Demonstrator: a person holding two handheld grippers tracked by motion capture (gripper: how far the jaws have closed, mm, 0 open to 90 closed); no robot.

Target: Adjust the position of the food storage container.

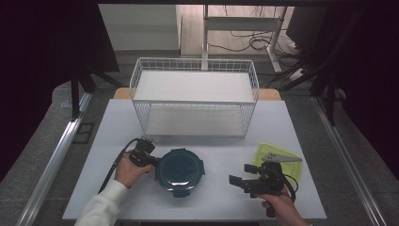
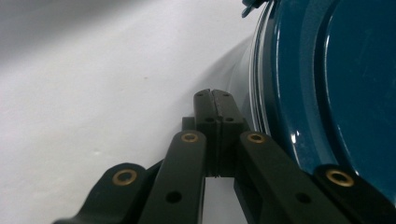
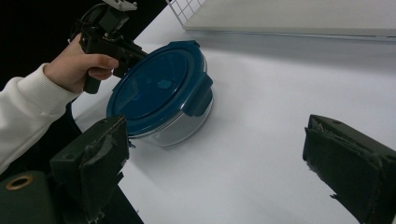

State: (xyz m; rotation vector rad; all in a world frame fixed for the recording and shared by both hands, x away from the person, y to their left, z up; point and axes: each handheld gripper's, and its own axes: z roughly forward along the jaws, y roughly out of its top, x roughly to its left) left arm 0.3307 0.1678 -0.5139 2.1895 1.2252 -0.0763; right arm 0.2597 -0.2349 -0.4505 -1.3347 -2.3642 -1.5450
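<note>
Two grippers are in your hands at the near edge of the white table [image 1: 282, 122]; your left gripper [image 2: 212, 100] has its black jaws pressed together with nothing between them, their tips lying low beside the left wall of the round clear container with the dark teal clip-on lid [image 1: 179, 171]; in the left gripper view the teal lid [image 2: 336, 79] rises just to the right of the jaws, touching or very nearly so, and you cannot tell which from there; in the high view that left gripper [image 1: 151, 159] sits at the container's left rim; the container itself stands on the table towards the near edge, somewhat left of the middle, in front of the white wire two-tier rack [image 1: 195, 96] that stands at the far edge; its lid is on, with the side clips down; your right gripper [image 1: 241, 182] is held well apart from the container, towards the near right corner, its padded jaws spread wide and empty, pointed at the container [image 3: 161, 95]; behind it, near the right edge, lies a yellow-green flat tray [image 1: 294, 162].
</note>
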